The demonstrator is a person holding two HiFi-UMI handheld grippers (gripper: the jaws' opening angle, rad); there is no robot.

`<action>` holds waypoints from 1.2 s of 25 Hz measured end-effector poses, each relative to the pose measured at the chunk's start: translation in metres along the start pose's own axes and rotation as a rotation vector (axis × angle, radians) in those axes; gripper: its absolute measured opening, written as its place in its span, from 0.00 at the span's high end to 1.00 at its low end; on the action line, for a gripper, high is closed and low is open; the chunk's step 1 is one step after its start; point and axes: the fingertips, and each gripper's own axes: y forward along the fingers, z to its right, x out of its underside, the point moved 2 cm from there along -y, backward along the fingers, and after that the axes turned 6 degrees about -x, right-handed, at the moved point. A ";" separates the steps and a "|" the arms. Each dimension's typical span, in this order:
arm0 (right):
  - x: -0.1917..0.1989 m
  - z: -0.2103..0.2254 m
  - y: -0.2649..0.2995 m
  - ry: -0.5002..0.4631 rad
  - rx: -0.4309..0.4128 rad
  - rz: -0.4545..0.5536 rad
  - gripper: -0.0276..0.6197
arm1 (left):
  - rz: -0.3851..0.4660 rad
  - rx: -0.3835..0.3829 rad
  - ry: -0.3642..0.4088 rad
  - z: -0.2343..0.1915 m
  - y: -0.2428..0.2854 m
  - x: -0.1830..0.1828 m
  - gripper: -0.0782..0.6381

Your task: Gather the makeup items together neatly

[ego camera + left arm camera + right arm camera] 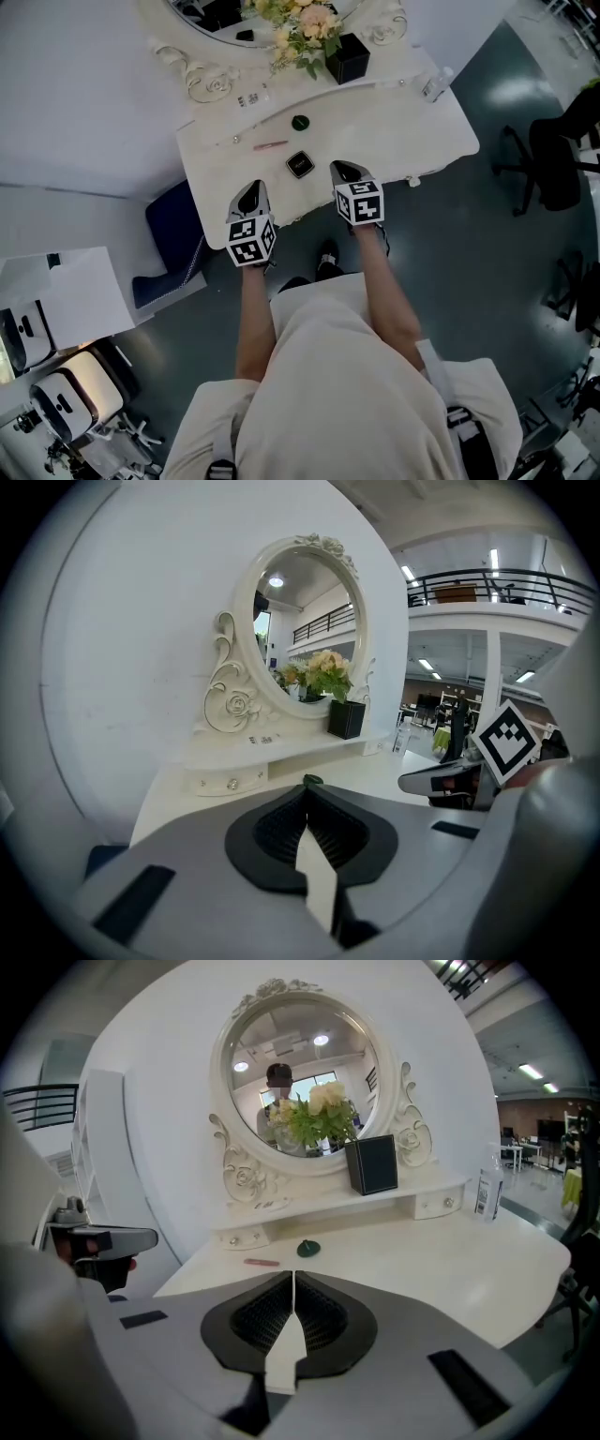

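Note:
A white vanity table [394,131] carries a round dark green item [300,122], a thin pink stick [270,144] and a black square compact [300,164]. My left gripper [251,190] hovers at the table's near edge, left of the compact, jaws shut and empty. My right gripper [343,170] sits just right of the compact, also shut with nothing held. In the right gripper view the green item [307,1248] and pink stick [262,1262] lie beyond my shut jaws [293,1275]; the compact is hidden. The left gripper view shows the green item [312,780] just past the tips [307,786].
An ornate oval mirror [298,1082], a flower bunch [300,28] and a black box [348,58] stand at the table's back. A small clear bottle [435,84] stands at the right end. A dark blue stool [173,225] is left of the table, office chairs [548,159] to the right.

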 end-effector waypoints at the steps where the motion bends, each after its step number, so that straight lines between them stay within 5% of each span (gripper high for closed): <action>1: 0.001 -0.002 0.001 -0.004 -0.005 0.006 0.89 | -0.005 0.006 0.003 0.000 0.003 0.001 0.87; 16: -0.024 -0.004 0.020 0.037 0.107 0.076 0.89 | -0.042 0.186 0.131 -0.013 0.055 -0.013 0.87; 30: -0.006 -0.042 0.068 0.010 0.150 -0.026 0.89 | -0.091 0.259 0.085 -0.067 0.083 -0.011 0.87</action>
